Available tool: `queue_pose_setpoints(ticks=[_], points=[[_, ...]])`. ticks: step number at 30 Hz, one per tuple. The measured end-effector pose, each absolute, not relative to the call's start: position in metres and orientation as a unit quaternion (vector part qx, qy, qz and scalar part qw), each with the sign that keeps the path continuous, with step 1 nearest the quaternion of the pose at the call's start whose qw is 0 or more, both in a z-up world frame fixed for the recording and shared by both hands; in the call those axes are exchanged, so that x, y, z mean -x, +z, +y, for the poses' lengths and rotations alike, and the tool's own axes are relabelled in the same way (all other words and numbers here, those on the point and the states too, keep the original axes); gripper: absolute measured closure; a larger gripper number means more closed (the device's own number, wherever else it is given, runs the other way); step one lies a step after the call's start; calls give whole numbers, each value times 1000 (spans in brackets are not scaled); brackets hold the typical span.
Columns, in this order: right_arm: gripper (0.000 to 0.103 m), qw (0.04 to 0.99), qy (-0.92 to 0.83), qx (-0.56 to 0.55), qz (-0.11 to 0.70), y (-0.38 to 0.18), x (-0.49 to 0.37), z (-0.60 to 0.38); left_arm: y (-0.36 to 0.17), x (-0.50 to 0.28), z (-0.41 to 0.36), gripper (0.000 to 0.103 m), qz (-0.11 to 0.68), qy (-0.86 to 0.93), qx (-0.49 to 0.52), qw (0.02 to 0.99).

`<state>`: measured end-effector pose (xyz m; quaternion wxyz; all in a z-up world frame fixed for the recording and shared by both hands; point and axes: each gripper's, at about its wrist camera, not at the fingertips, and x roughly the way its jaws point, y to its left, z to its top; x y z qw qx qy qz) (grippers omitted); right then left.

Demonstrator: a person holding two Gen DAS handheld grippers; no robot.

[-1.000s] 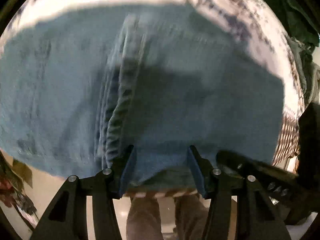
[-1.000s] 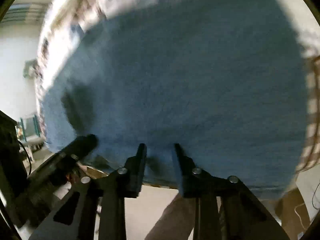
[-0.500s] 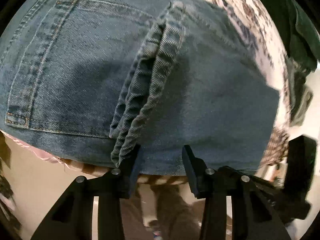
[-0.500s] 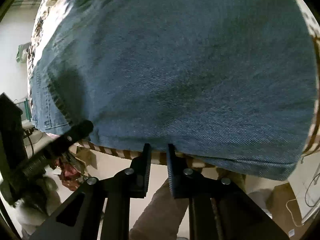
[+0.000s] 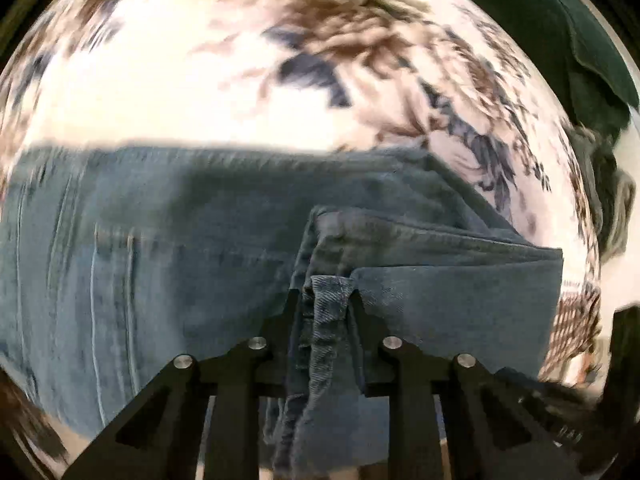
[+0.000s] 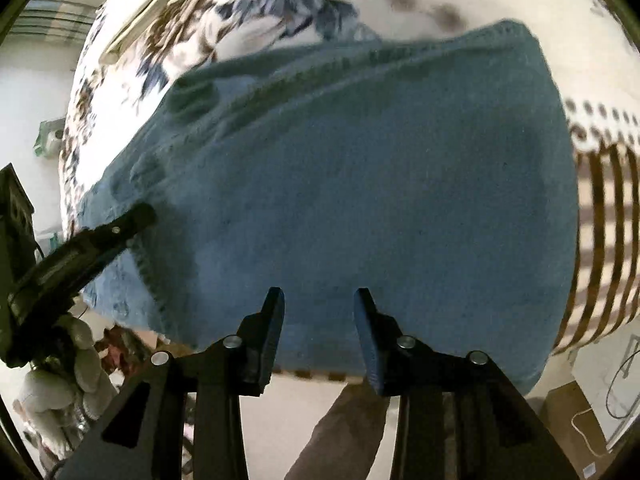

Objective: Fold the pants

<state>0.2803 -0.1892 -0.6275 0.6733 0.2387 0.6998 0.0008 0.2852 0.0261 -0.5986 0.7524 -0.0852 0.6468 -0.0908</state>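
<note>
The blue denim pants (image 5: 168,264) are spread over a table covered by a floral cloth (image 5: 200,80), their near edge hanging at the table's front. A bunched hem of the pants is pinched between the narrowed fingers of the left hand-held gripper (image 5: 325,300). The right hand-held gripper (image 6: 319,312) is seen parted, nothing between its fingers, poised just above the near edge of the pants (image 6: 380,200). A striped border (image 6: 600,240) of the cloth is visible at the right. Dark green fabric (image 5: 560,40) lies beyond the cloth.
</note>
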Motion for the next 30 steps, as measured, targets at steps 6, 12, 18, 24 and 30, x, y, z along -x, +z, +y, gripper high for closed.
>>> queue_pose_setpoints(ticks=[6, 12, 18, 24, 30], points=[[64, 683, -11, -231, 693, -630, -292, -200, -566, -291, 28, 90, 605, -106, 95, 783], [53, 668, -11, -240, 705, -639, -291, -190, -598, -305, 38, 69, 643, -68, 123, 753], [22, 689, -29, -194, 698, -629, -291, -171, -551, -252, 86, 0, 587, -2, 179, 790], [22, 698, -75, -203, 683, -611, -298, -169, -543, -202, 162, 0, 530, 159, 281, 784], [22, 695, -76, -187, 690, -610, -319, -146, -592, -171, 246, 15, 463, 236, 471, 712]])
